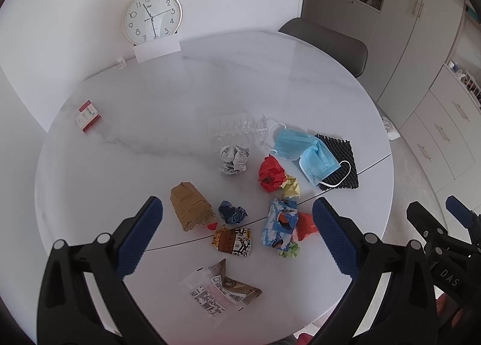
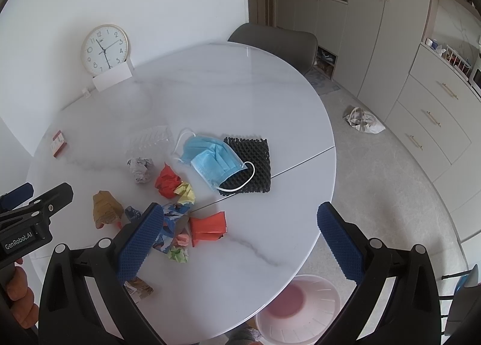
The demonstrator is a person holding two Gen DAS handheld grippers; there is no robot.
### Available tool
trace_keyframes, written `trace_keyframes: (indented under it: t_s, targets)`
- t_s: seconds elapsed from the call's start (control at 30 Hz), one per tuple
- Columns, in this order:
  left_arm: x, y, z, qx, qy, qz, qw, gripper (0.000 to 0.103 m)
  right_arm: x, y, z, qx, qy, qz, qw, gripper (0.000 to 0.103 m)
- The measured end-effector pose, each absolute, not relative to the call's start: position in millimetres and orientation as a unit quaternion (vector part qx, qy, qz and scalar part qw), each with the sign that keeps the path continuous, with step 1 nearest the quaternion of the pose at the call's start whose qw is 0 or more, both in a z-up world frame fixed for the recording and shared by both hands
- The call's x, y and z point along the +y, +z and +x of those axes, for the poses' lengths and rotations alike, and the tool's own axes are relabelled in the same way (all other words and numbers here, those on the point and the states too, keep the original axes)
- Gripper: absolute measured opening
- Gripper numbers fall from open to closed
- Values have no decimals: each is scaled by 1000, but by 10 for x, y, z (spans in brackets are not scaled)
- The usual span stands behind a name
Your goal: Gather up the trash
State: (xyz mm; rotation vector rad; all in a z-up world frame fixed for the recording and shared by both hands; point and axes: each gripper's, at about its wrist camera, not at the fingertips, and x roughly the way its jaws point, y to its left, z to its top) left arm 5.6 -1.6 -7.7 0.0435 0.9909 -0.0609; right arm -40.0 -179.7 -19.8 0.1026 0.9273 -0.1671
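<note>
Trash lies scattered on a round white marble table (image 1: 180,98). There are two blue face masks (image 1: 303,146) on a black foam pad (image 1: 345,161), a crumpled clear plastic bottle (image 1: 234,131), grey (image 1: 234,160), red (image 1: 270,173), yellow and dark blue (image 1: 232,212) paper balls, a brown packet (image 1: 189,205), a bird-print wrapper (image 1: 279,224) and a snack wrapper (image 1: 219,291). My left gripper (image 1: 237,236) is open and empty above the near trash. My right gripper (image 2: 240,239) is open and empty above a red folded paper (image 2: 209,224).
A wall clock (image 1: 151,17) leans at the table's back behind a white card. A small red box (image 1: 88,116) lies far left. A pink bin (image 2: 300,309) stands on the floor under the table's near right edge. A grey chair (image 2: 276,41) stands behind; cabinets line the right.
</note>
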Motion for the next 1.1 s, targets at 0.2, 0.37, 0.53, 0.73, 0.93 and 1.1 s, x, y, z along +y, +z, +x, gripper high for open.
trace_keyframes:
  t_s: [0.2,0.37,0.53,0.73,0.93,1.1]
  targets:
    - [6,-70,77,476,-29,21,879,95,-1787,-212,-399,449,-78,47,889,101]
    - [13,-68,82,476,-30,21,879,95,-1785,-209,-408,449,-79,46,889,101]
    - [28,-77,89,477,-30,20,878,95,-1784,-210,-409,450,-78,45,889,101]
    - [38,-83,90,477,-30,20,878,95,-1772,-217,-410,451,-78,44,888,101]
    - [73,-103,76,477,-28,19,878,95,-1771,-221,-416,451,-77,45,888,101]
    - [73,-106,75,477,-27,20,878,95,-1767,-226,-420,452,-77,44,888,101]
